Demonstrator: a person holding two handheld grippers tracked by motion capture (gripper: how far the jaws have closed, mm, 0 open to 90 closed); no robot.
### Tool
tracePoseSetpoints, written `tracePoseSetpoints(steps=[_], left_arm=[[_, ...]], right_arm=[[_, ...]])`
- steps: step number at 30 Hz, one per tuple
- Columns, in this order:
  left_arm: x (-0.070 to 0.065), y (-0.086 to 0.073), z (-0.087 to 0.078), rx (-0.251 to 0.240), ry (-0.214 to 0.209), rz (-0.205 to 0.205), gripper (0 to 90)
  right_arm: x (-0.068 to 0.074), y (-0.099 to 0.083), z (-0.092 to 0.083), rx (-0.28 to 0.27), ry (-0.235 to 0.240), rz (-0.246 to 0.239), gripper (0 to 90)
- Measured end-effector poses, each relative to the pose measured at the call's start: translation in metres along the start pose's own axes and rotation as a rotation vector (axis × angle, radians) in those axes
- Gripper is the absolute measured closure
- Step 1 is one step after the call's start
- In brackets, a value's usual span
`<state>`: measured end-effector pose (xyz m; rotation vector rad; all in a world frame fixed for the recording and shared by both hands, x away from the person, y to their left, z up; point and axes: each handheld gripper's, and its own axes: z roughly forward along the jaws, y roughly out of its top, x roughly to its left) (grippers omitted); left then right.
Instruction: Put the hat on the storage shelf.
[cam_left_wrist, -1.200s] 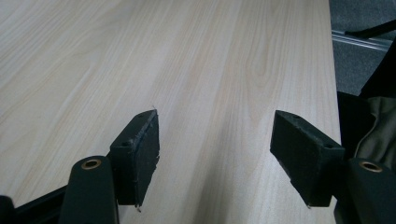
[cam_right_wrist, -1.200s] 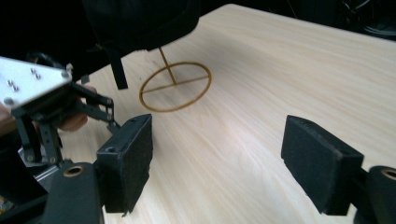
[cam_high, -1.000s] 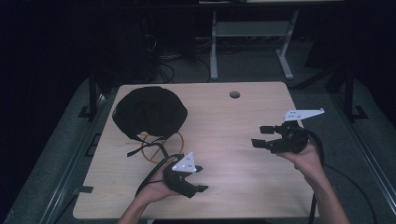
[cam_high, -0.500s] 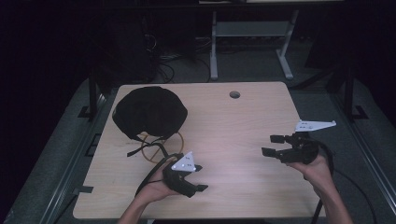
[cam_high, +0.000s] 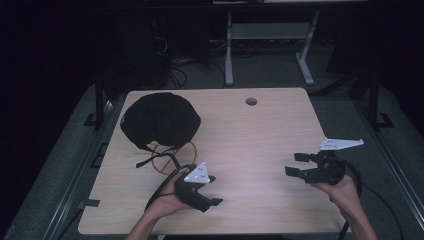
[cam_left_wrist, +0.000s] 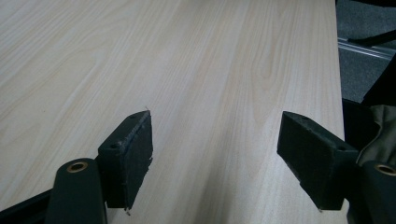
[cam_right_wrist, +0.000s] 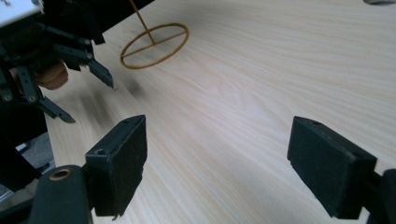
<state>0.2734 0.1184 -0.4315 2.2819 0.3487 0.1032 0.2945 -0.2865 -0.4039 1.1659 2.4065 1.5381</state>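
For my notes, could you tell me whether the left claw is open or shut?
Open: the left claw has bare table between its spread pads.

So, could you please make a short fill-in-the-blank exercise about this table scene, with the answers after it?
1. The black hat lies on the far ______ part of the wooden table, seen from the person's side.
2. The jaws of the left gripper stand ______, with bare wood between them.
3. The thin yellow stand beside the hat has a base shaped like a ______.
4. The right gripper points toward the ______ gripper.

Missing words: left; open; ring; left
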Motion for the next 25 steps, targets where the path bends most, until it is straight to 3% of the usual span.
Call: tracePoseSetpoints(steps=[16, 20, 23, 25], left_arm=[[0.002, -0.001, -0.005, -0.034, -0.022, -0.035, 26.6], [0.002, 0.001, -0.004, -0.068, -0.046, -0.064, 26.5], [0.004, 0.002, -0.005, -0.098, -0.079, -0.099, 26.4], [0.004, 0.002, -0.005, -0.103, -0.084, -0.105, 26.3]], right_arm=[[0.0, -0.044, -0.011, 0.018, -0.029, 0.053, 18.8], [0.004, -0.054, -0.012, 0.006, -0.03, 0.059, 18.3], [0.007, -0.067, -0.013, -0.05, -0.018, 0.073, 18.7], [0.007, -0.073, -0.012, -0.043, -0.023, 0.076, 18.7]])
